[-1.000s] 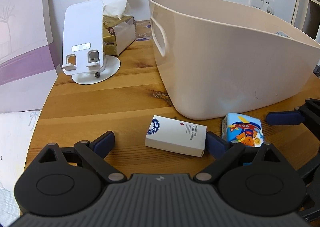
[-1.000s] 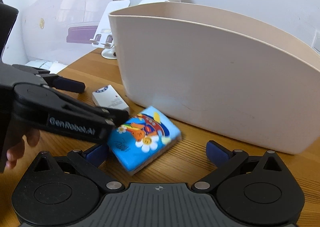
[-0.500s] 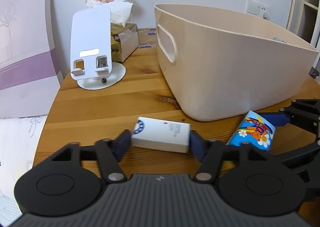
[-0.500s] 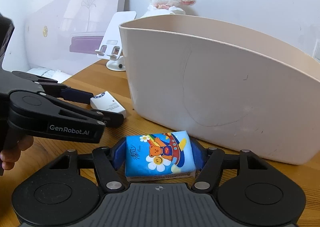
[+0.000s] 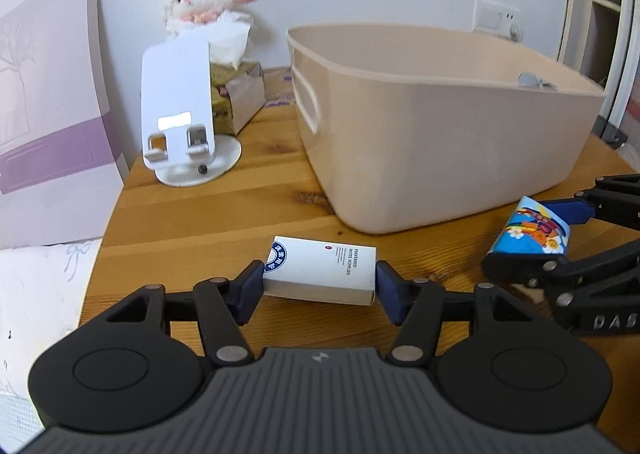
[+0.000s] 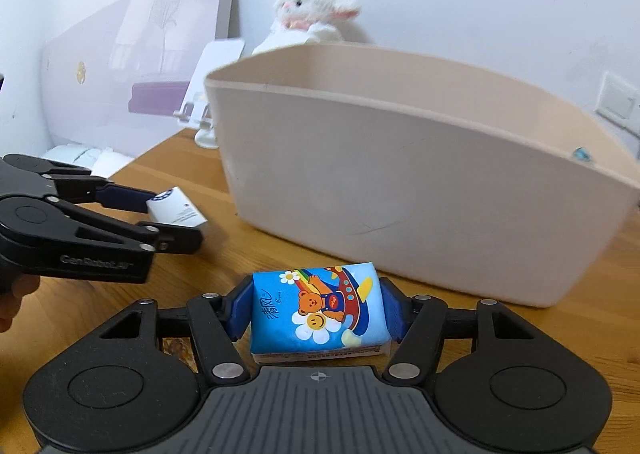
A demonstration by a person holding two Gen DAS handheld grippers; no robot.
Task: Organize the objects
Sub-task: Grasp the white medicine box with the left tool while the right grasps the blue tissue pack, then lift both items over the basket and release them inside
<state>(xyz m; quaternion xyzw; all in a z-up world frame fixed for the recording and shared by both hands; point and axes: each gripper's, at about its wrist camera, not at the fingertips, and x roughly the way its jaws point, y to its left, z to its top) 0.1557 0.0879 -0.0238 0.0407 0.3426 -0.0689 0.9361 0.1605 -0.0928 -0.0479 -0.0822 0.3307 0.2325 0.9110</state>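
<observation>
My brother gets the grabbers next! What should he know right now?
Left gripper: jaws shut on the white box, lifted just off the wooden table.
Right gripper: jaws shut on the blue tissue pack.
Both sit in front of the beige bin.
Done: both items grabbed.
Left: drop each into the bin. Its bottom is hidden from view.

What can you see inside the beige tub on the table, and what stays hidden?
Inside the beige tub, only bare inner wall and one small grey object near the far rim show. The floor is covered by the near wall, so other contents cannot be seen.
</observation>
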